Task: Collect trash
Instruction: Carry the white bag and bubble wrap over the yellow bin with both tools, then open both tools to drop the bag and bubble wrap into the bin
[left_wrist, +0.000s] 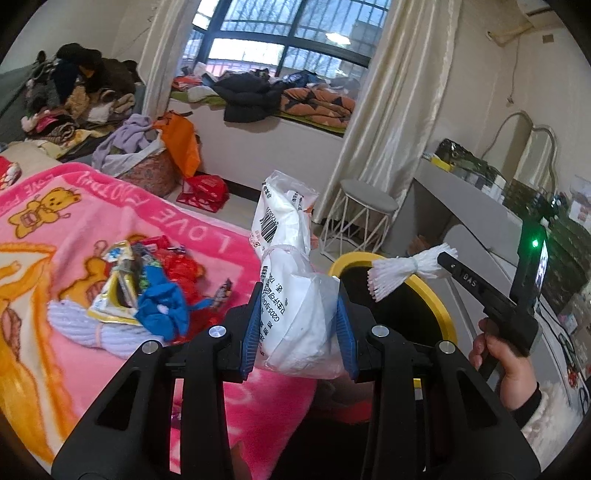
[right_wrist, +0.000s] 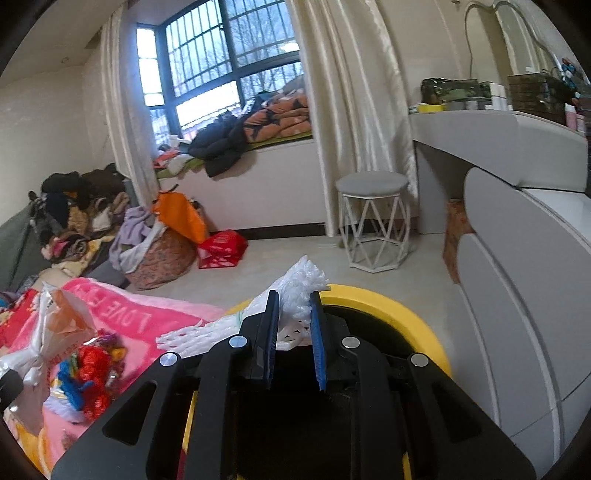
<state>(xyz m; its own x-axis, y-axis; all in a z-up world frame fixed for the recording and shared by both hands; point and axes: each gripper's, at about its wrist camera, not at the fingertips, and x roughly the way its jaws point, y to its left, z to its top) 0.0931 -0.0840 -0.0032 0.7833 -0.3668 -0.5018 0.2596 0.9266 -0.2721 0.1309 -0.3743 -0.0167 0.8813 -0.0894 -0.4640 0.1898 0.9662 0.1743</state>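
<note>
The left claw pinches a crumpled white plastic bag between its blue pads, the bag printed with black text and a barcode and rising upright out of the grip. It hangs at the edge of a bed covered by a pink blanket with cartoon bears, just beside a round bin with a yellow rim and a dark inside.

The right claw is closed on a bundle of white foam netting, whose frayed ends stick out past the fingertips. In the left wrist view that same bundle juts from the black tip of the right tool, above the bin's opening, and a hand in a dark cuff grips the tool's handle.

More trash lies on the blanket: a heap of wrappers (yellow, blue and red among them) on a coil of pale lilac rope.

Beyond stand a white wire-legged stool, a grey bench with bottles and boxes, and piles of clothes by the curtained window.
</note>
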